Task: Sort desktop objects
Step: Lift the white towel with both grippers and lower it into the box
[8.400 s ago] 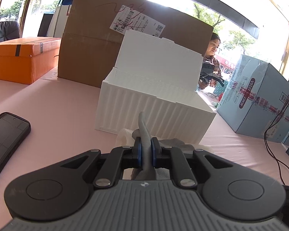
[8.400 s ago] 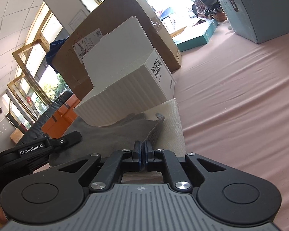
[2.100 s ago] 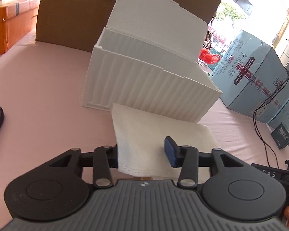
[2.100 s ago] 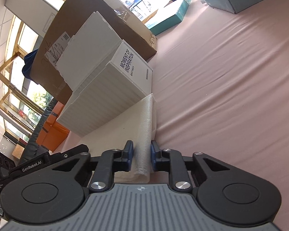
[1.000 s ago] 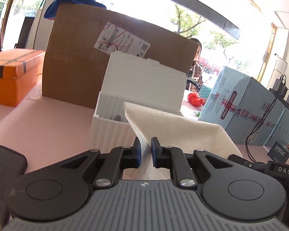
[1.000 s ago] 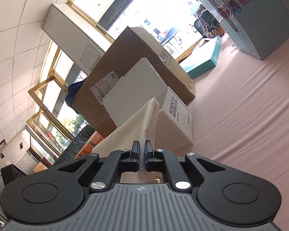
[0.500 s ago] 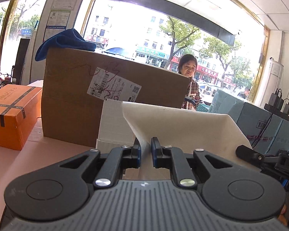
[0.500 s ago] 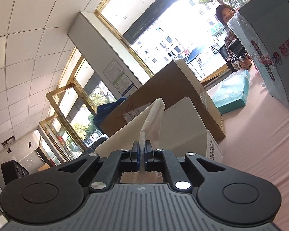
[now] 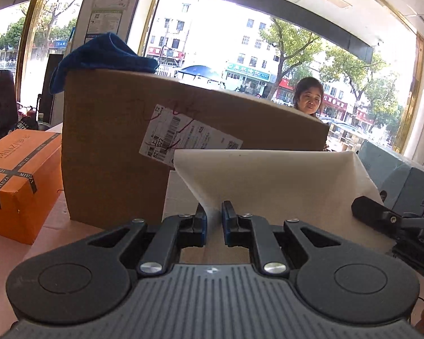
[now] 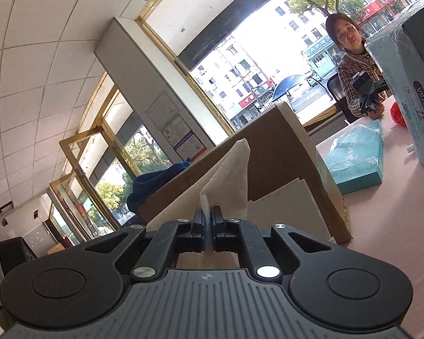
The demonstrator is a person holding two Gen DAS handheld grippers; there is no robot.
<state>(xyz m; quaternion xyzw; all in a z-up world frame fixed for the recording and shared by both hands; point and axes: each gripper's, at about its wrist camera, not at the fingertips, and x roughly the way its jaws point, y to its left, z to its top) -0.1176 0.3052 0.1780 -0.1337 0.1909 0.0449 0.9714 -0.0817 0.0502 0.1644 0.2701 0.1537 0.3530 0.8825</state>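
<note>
A white paper towel point(image 9: 271, 180) is held up in the air, stretched between both grippers. My left gripper point(image 9: 212, 216) is shut on its left corner. My right gripper point(image 10: 208, 223) is shut on its other edge, and the towel point(image 10: 229, 175) rises above the pads. The right gripper's finger point(image 9: 373, 214) shows at the right of the left wrist view. The white ribbed box's raised lid point(image 10: 288, 206) shows behind the towel; the box body is hidden.
A large brown carton point(image 9: 110, 147) with a blue cloth point(image 9: 104, 53) on top stands behind. An orange box point(image 9: 17, 175) is at the left. Light blue cartons point(image 10: 410, 90) and a teal packet point(image 10: 356, 155) lie at the right on the pink table point(image 10: 387, 226). A person point(image 10: 353, 65) sits across.
Both grippers have lifted the towel higher off the table and tilted up. The white box has dropped out of sight behind the towel.
</note>
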